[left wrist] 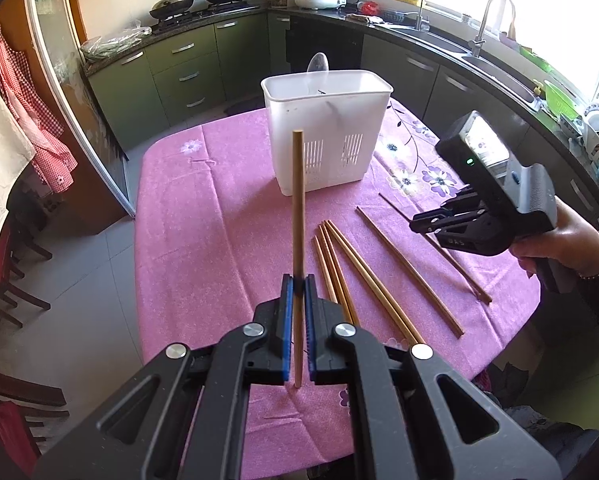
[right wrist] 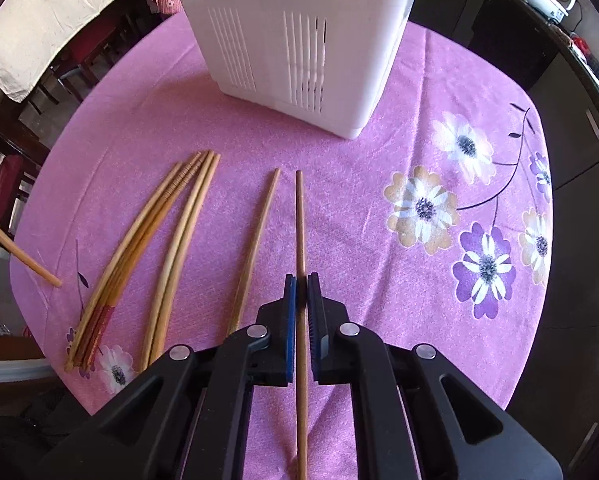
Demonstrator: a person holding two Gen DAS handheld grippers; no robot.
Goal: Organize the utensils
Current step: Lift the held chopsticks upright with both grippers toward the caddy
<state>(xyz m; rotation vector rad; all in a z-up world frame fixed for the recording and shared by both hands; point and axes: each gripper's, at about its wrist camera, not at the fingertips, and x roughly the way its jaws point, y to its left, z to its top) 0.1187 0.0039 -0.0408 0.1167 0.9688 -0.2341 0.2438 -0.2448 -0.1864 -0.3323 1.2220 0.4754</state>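
Note:
My left gripper (left wrist: 298,283) is shut on a wooden chopstick (left wrist: 298,200) and holds it above the pink tablecloth, pointing toward the white utensil holder (left wrist: 323,136). A spoon (left wrist: 318,65) stands in the holder. My right gripper (right wrist: 301,280) is shut on another chopstick (right wrist: 300,220) that lies low along the cloth; it also shows in the left wrist view (left wrist: 421,226). Several loose chopsticks (right wrist: 147,248) lie on the cloth to the left of it, and the holder (right wrist: 299,40) stands just beyond.
The table wears a pink flowered tablecloth (left wrist: 203,216). Dark chairs (left wrist: 15,264) stand at its left. Green kitchen cabinets (left wrist: 187,68) and a counter with a sink (left wrist: 491,60) run behind and to the right.

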